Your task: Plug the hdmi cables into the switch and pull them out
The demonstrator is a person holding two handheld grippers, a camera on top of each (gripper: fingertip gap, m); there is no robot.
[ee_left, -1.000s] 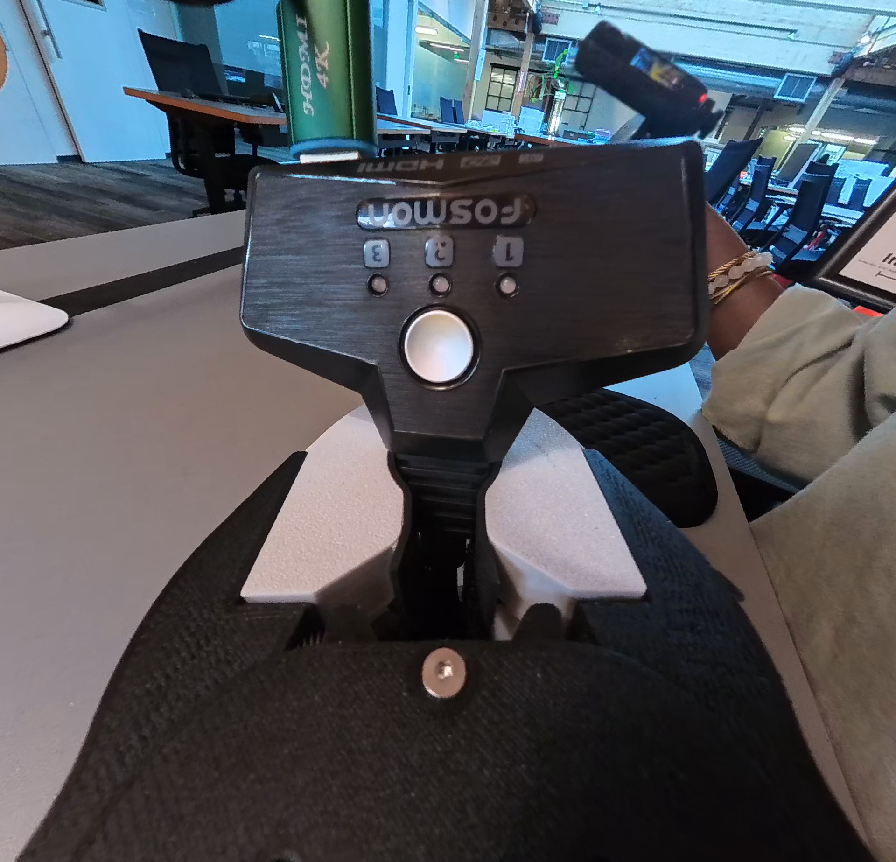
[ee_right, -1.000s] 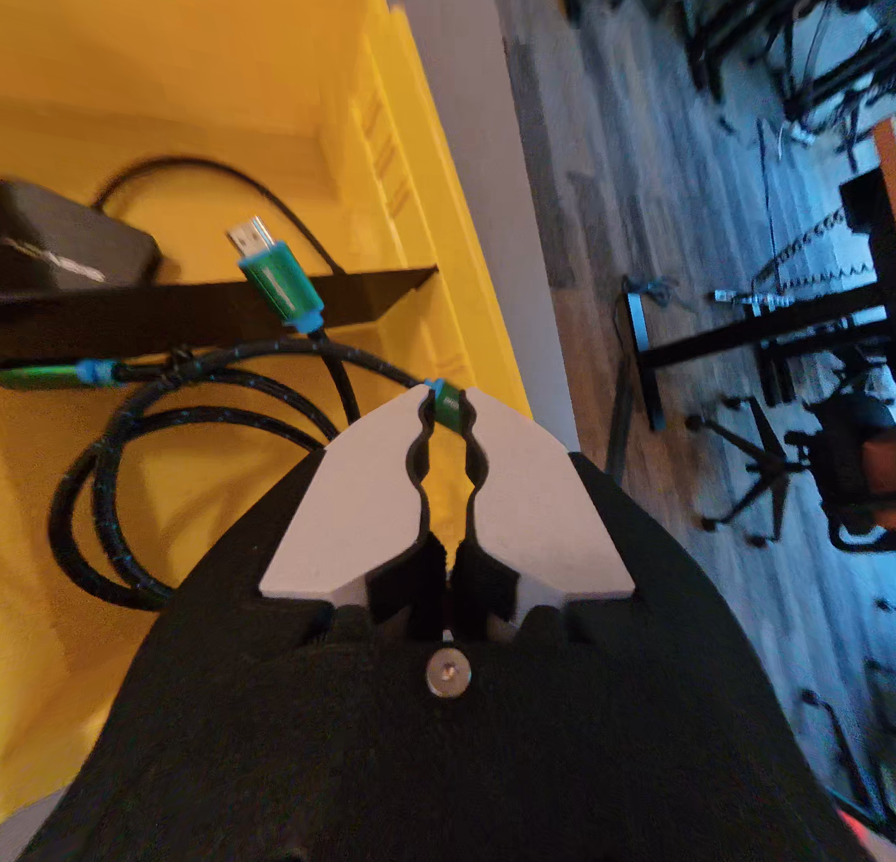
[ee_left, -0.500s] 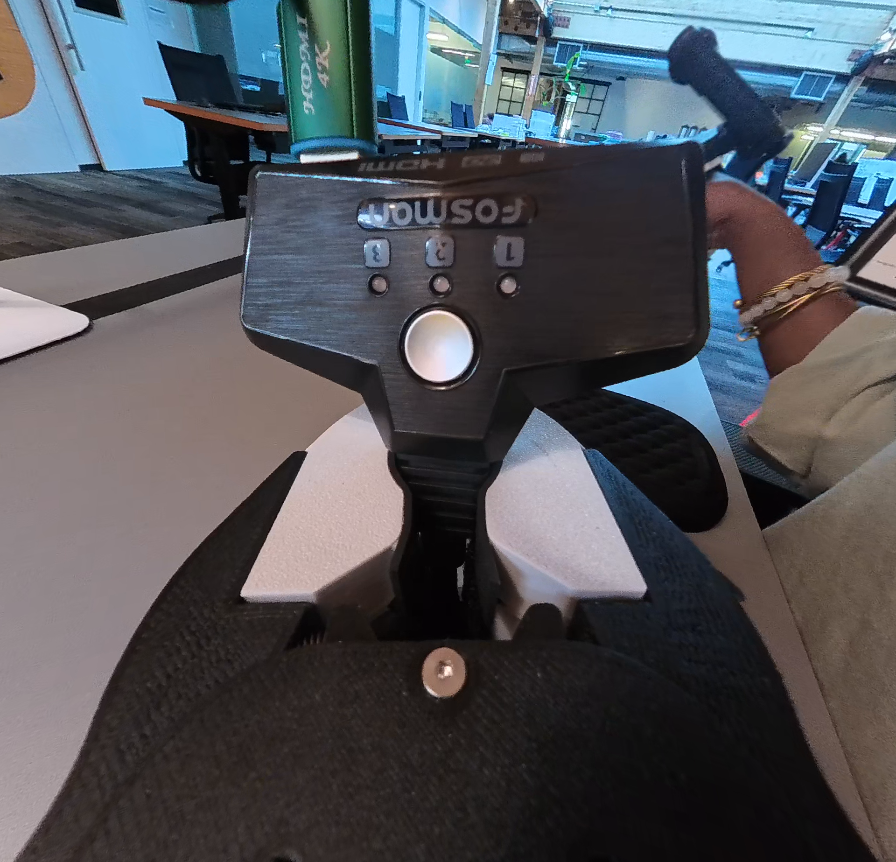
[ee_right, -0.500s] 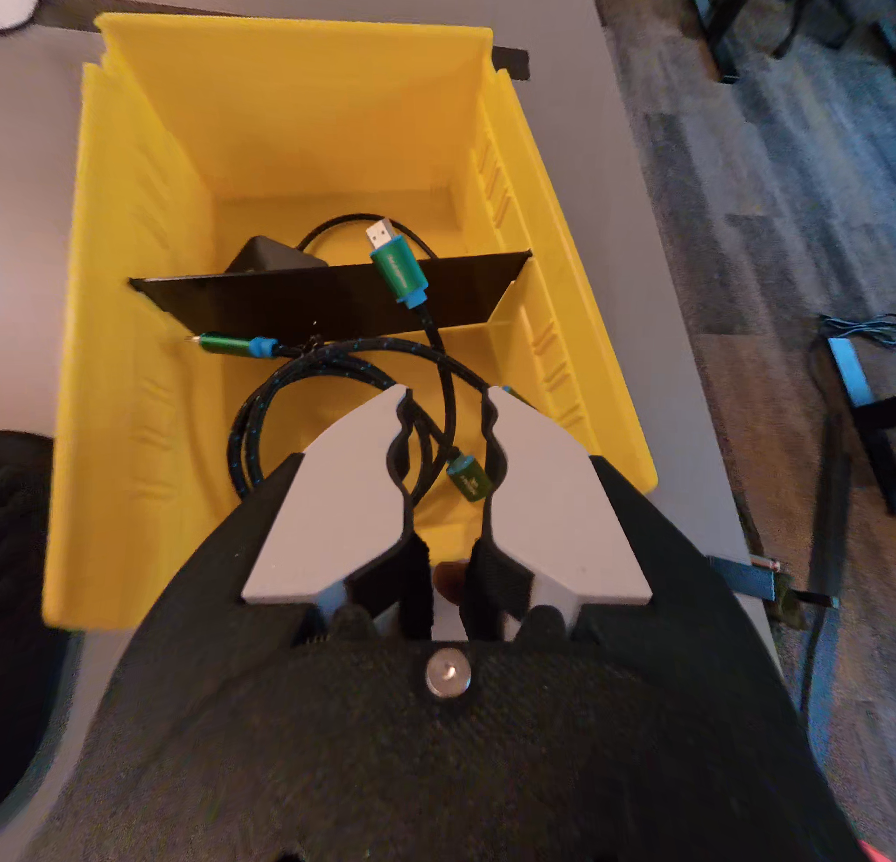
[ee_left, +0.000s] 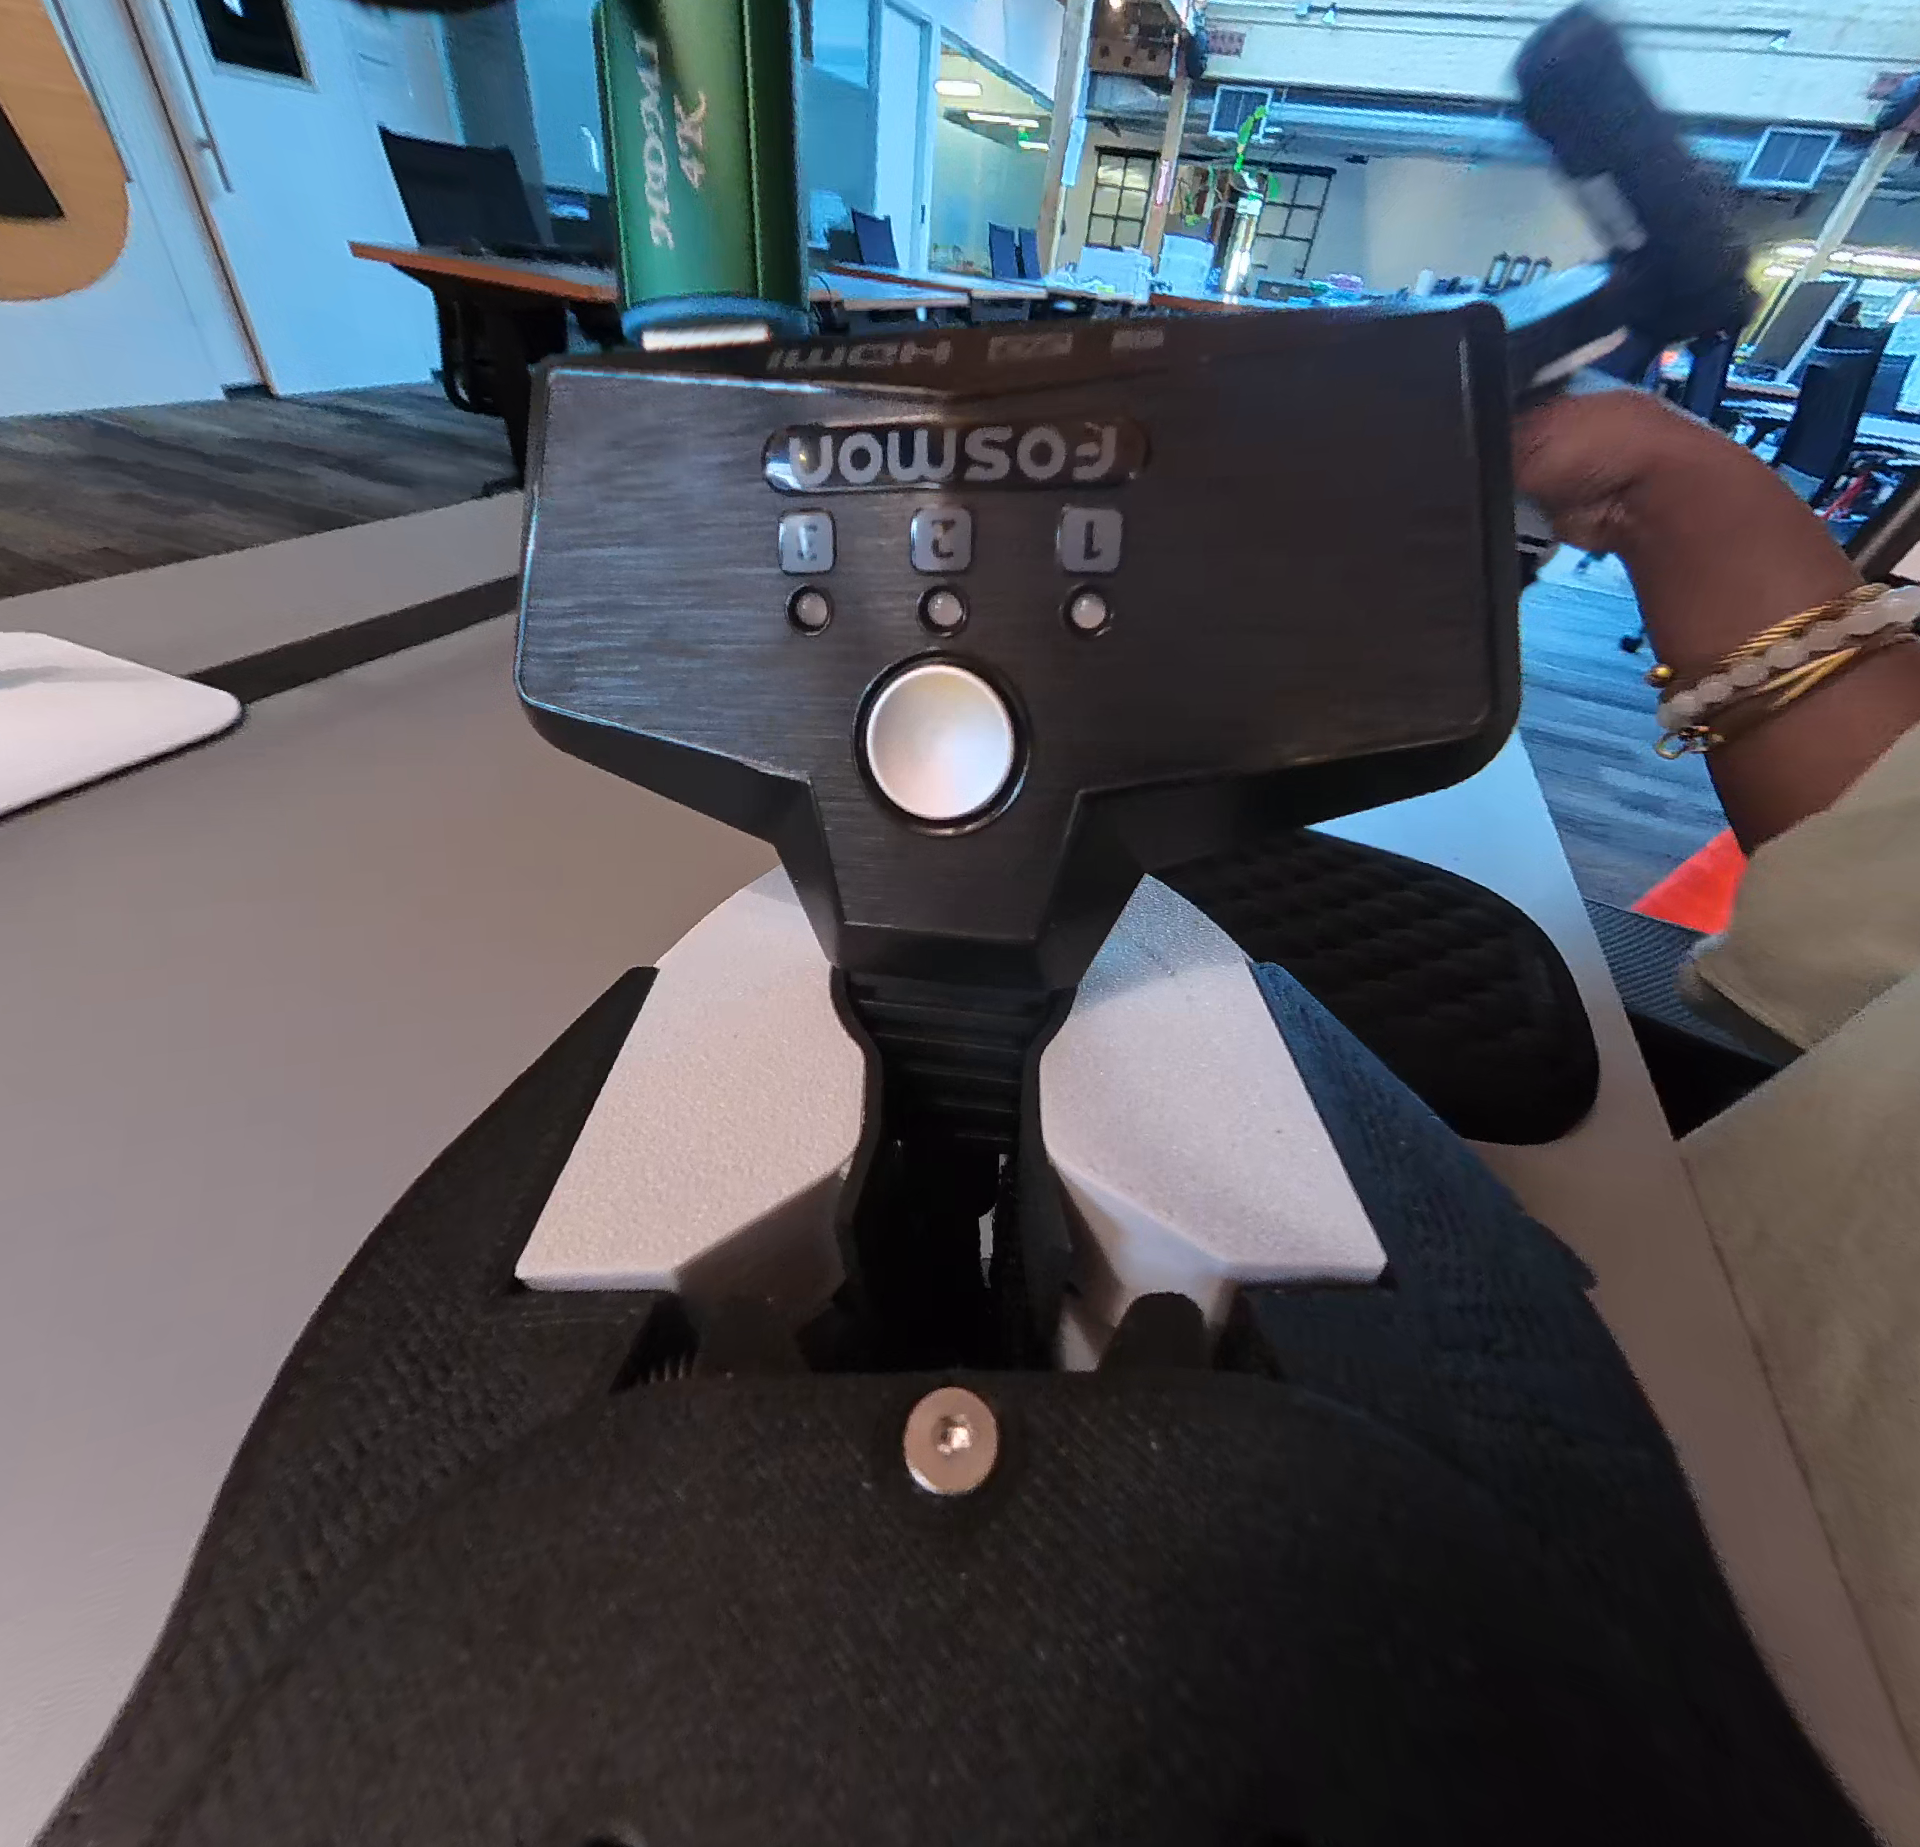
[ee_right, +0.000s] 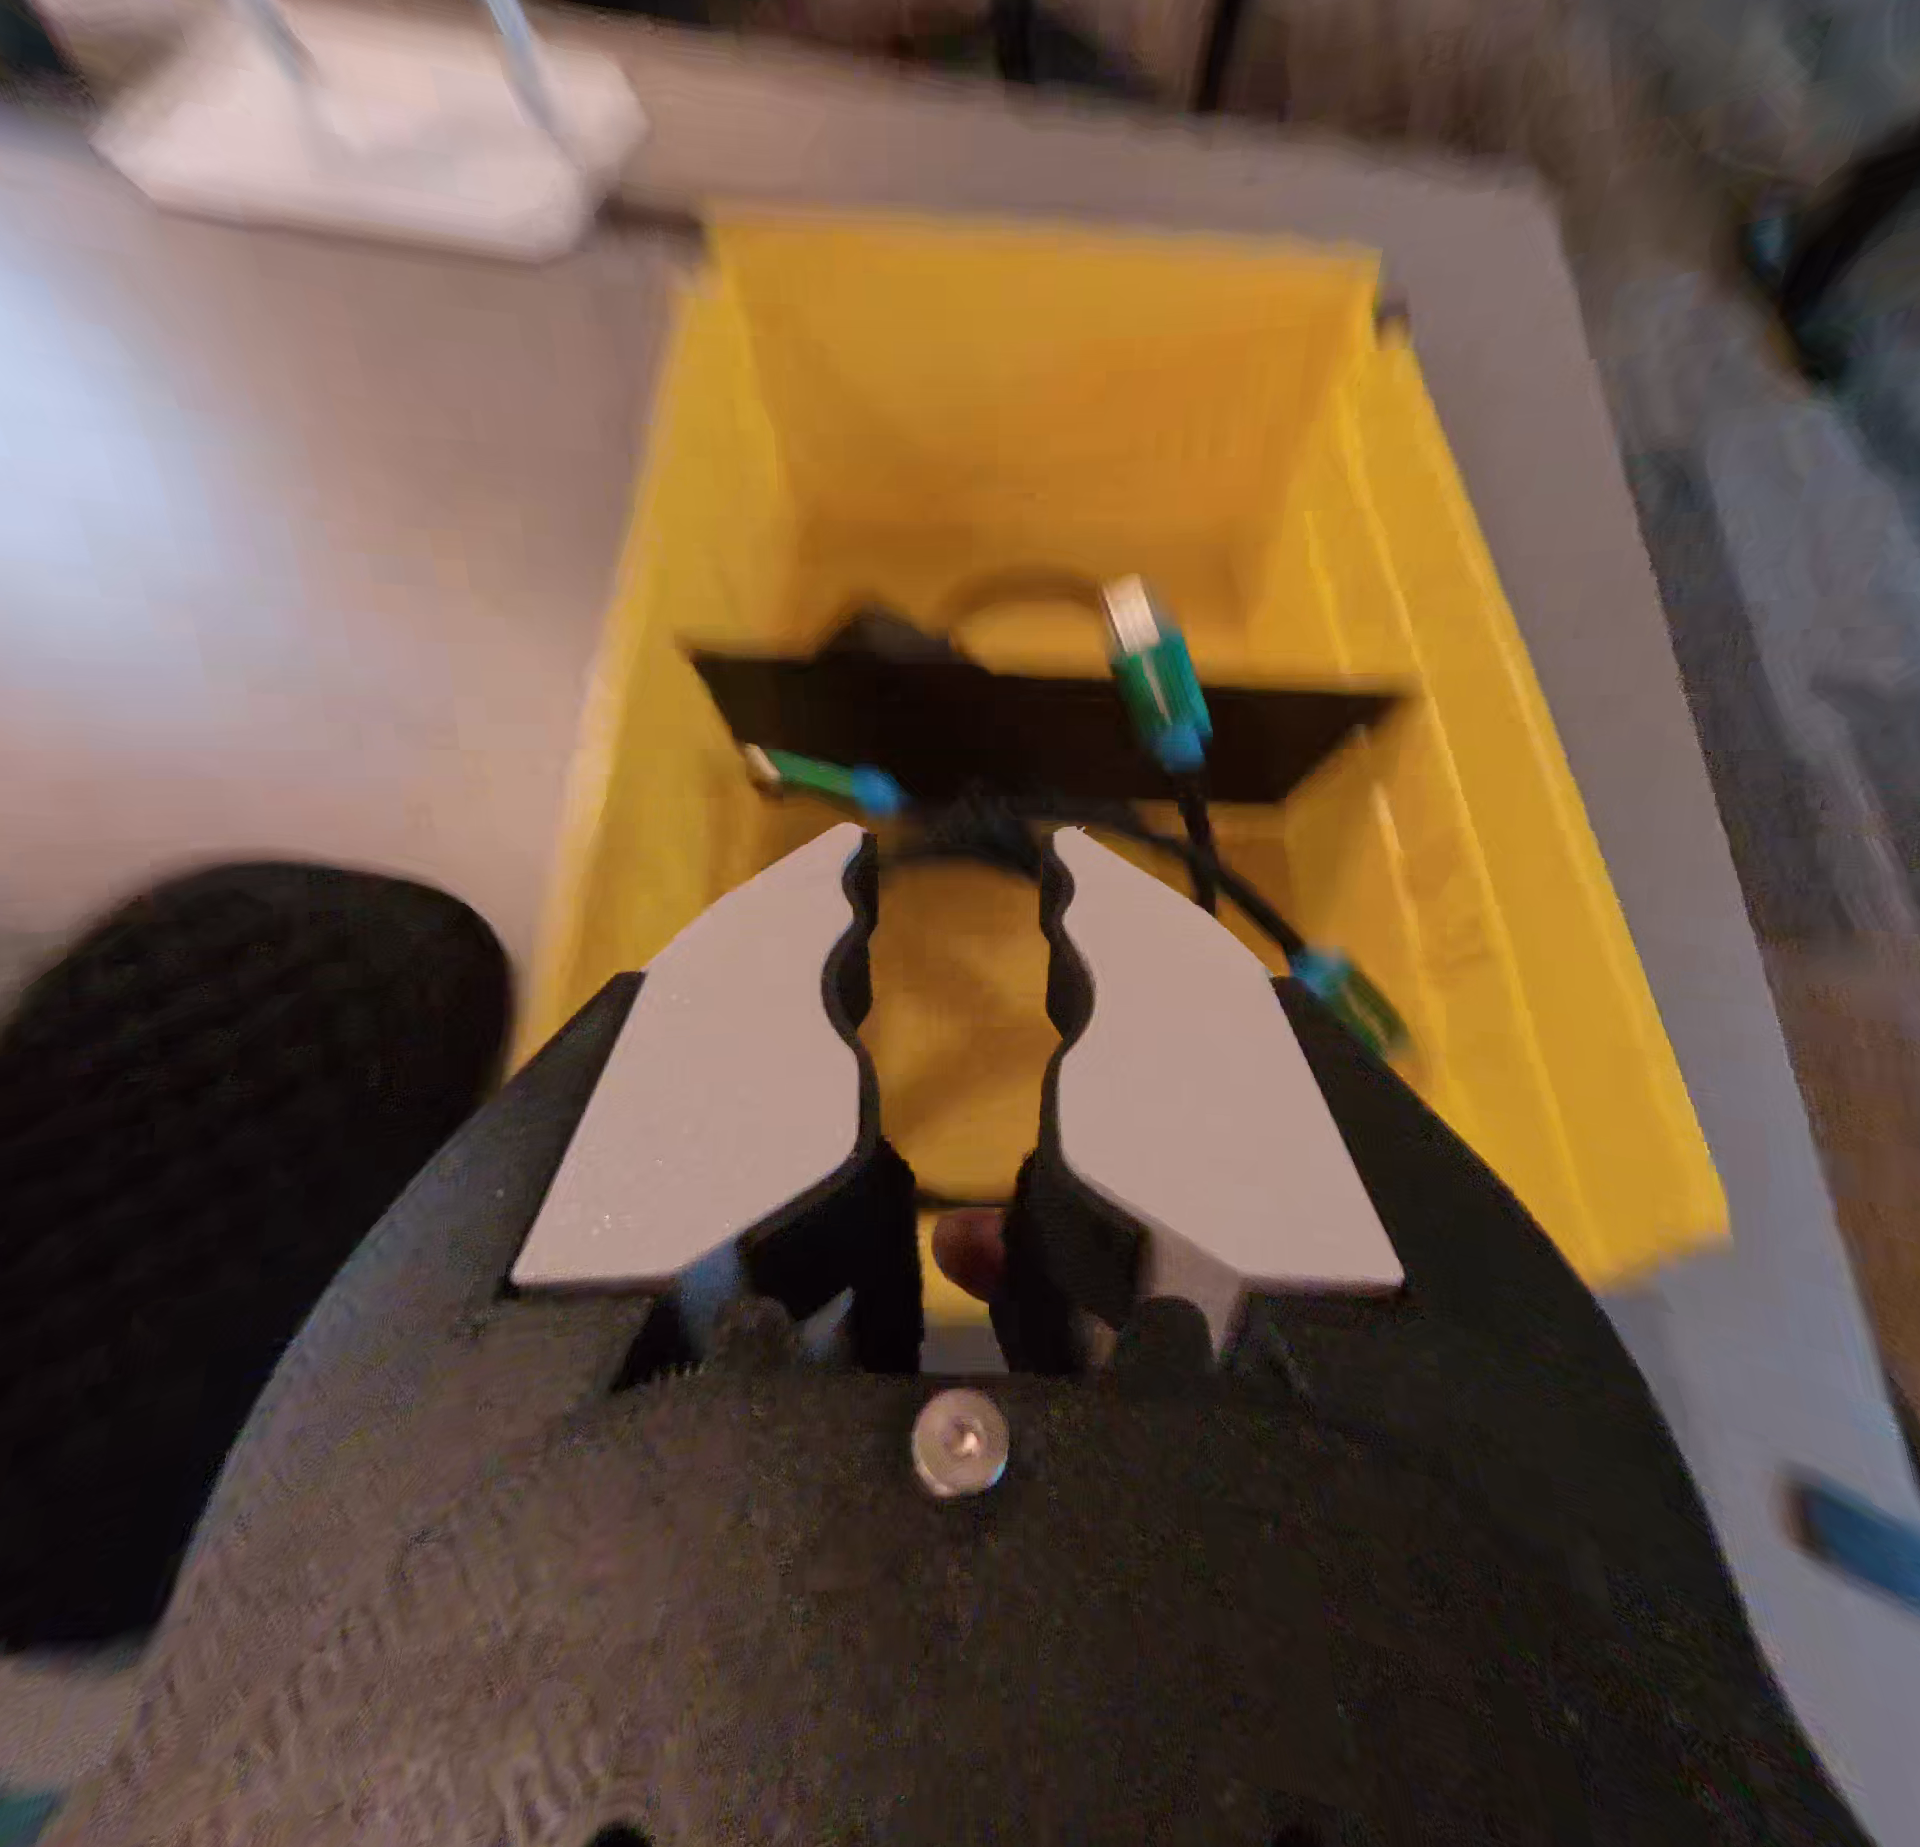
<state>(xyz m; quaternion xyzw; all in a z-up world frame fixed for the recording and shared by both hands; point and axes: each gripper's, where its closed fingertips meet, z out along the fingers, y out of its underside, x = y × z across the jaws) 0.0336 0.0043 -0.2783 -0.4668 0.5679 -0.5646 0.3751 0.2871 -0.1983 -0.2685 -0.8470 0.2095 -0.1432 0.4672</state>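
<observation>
Since a moment ago the right gripper has backed up and away from the bin, and its jaws have spread with nothing in them; the left has hardly stirred.

From the left wrist view, the left gripper (ee_left: 951, 1049) is clamped on the narrow neck of the black switch (ee_left: 1008, 592), holding it upright above the grey table (ee_left: 312, 966). One green plug (ee_left: 707, 156) is seated in the port at the switch's top left edge; the two ports beside it look free. At the right edge a hand (ee_left: 1662, 540) grips the other tool, blurred with motion.

From the right wrist view, the right gripper (ee_right: 956, 852) hovers above the yellow bin (ee_right: 1039, 343), moderately open and empty. Three green plugs lie inside: one propped on the black divider (ee_right: 1299, 737), tip up (ee_right: 1153, 665), one flat at the left (ee_right: 821, 779), one by the right wall (ee_right: 1351, 997).

The next job, I'd say, is fetching another plug. The propped one looks easiest: come down square over its green shell, close across the flat sides, and leave the metal tip clear so it can line up with a free port. The looped cables may drag, so lift slowly. The left should keep the switch steady.
</observation>
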